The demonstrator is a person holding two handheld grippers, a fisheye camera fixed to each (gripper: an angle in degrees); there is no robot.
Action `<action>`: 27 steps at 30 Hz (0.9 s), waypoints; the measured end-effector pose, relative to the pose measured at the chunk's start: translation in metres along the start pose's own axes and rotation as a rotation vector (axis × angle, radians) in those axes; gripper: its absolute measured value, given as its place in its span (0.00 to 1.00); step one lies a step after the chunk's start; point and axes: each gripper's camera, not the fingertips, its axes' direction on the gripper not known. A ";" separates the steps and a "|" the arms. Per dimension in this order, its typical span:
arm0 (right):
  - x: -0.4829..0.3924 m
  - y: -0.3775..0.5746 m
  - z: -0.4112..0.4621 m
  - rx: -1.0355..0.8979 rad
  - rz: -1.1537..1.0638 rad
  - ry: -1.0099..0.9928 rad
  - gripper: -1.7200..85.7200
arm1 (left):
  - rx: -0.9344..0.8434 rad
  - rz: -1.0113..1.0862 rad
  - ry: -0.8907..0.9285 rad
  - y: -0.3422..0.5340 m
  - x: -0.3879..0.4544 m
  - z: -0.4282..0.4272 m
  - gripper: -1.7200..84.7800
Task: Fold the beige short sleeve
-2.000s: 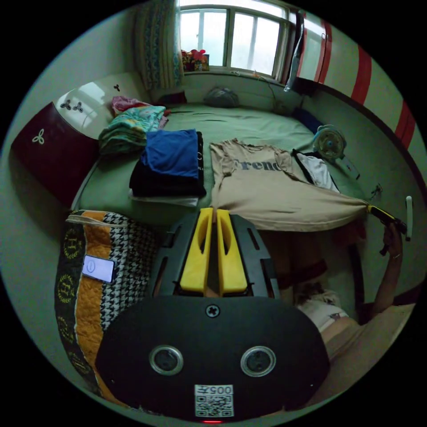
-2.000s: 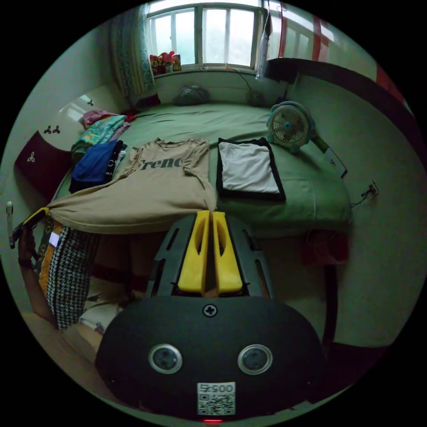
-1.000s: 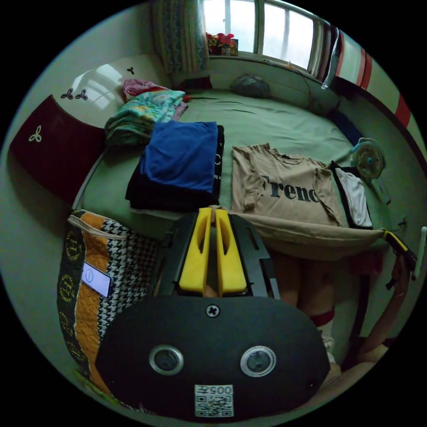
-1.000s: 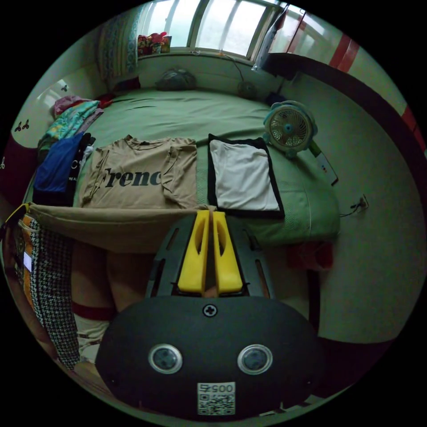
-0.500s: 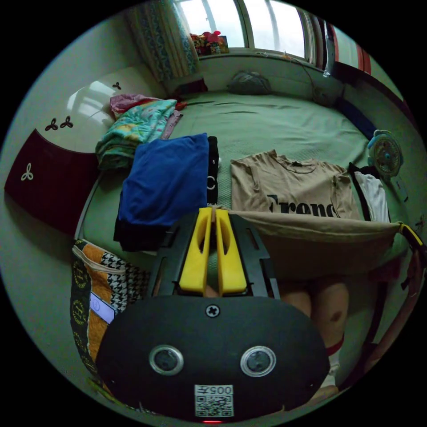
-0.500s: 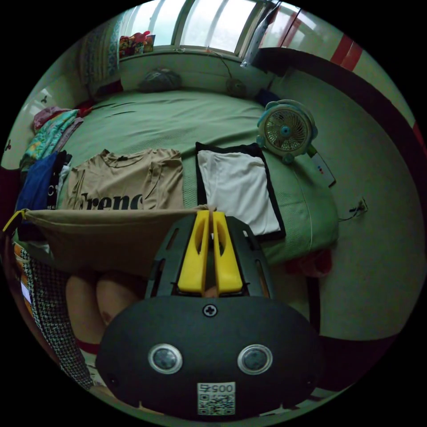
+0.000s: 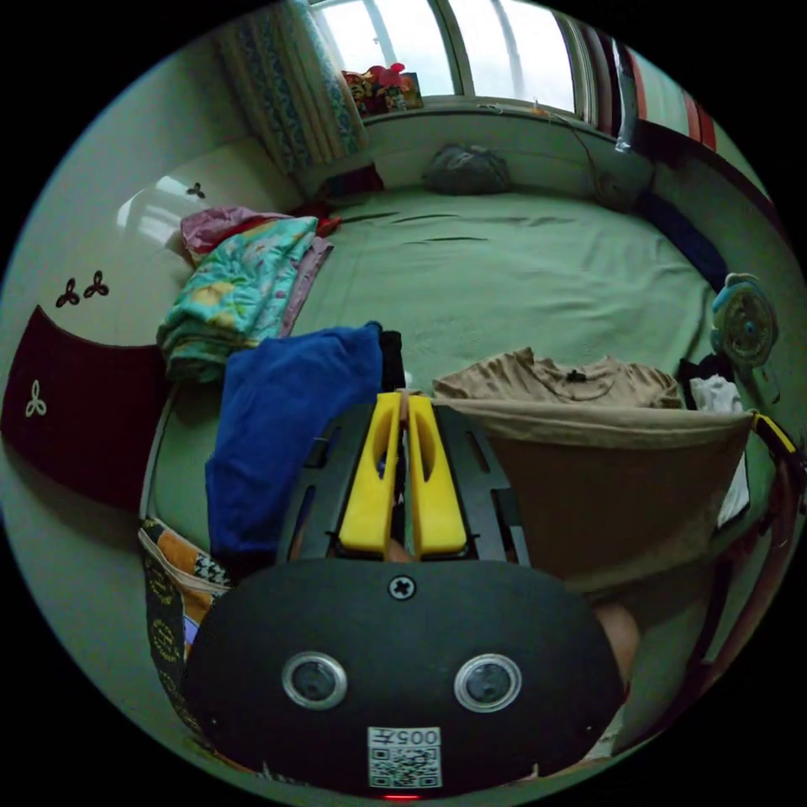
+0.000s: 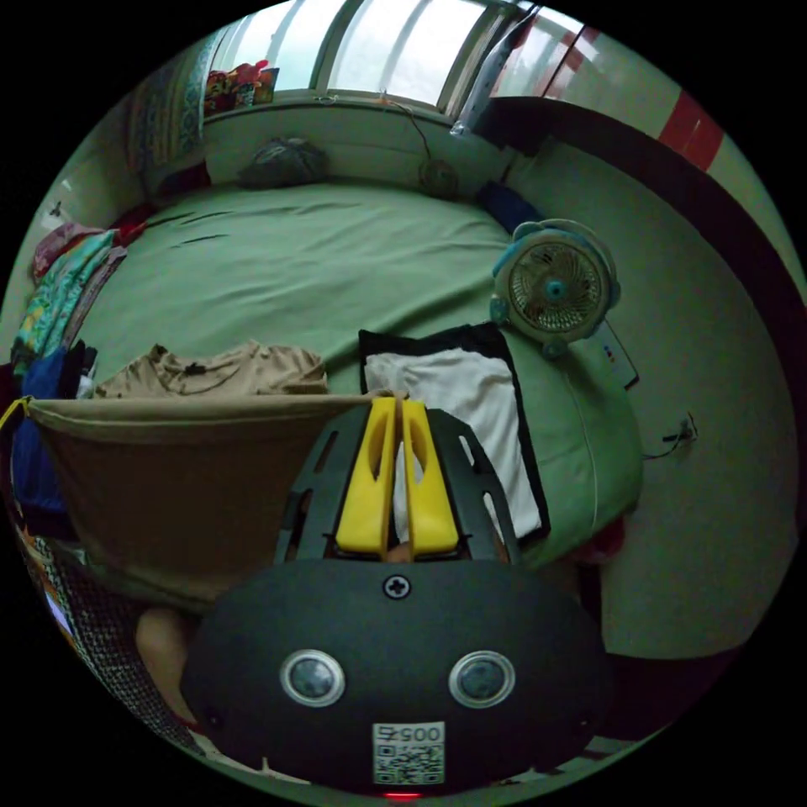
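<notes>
Hem of beige short sleeve (image 7: 605, 479) lifted higher; both grippers clamped.

Lifted hem screens most of the shirt

In the left gripper view the raised lower half of the beige short sleeve (image 7: 614, 479) hangs in front of its own chest, so only the collar and shoulders show on the bed (image 7: 521, 269) and the printing is covered; the same holds in the right gripper view, where the shirt (image 8: 185, 471) also hides most of the person's legs. The right gripper (image 7: 775, 435) shows merely as a yellow tip at the picture's rim, the rest cut off. The white-and-black garment (image 7: 714, 395) is mostly behind the cloth. The patterned bag (image 7: 172, 580) is half hidden by the gripper body. The window-sill items (image 7: 382, 84) are too small to identify.
</notes>
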 end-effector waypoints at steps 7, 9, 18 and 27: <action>-0.029 -0.076 0.098 -0.117 0.039 -0.145 0.08 | -0.132 -0.126 0.099 -0.086 0.012 0.137 0.07; -0.025 -0.075 0.097 -0.050 0.045 -0.192 0.10 | -0.097 -0.137 0.083 -0.091 0.011 0.147 0.07; -0.033 0.038 0.086 -0.127 -0.214 -0.268 0.13 | -0.149 0.105 0.257 -0.004 0.051 0.181 0.10; -0.056 0.055 0.123 -0.250 -0.149 -0.257 0.10 | -0.248 0.049 0.217 0.017 0.084 0.265 0.10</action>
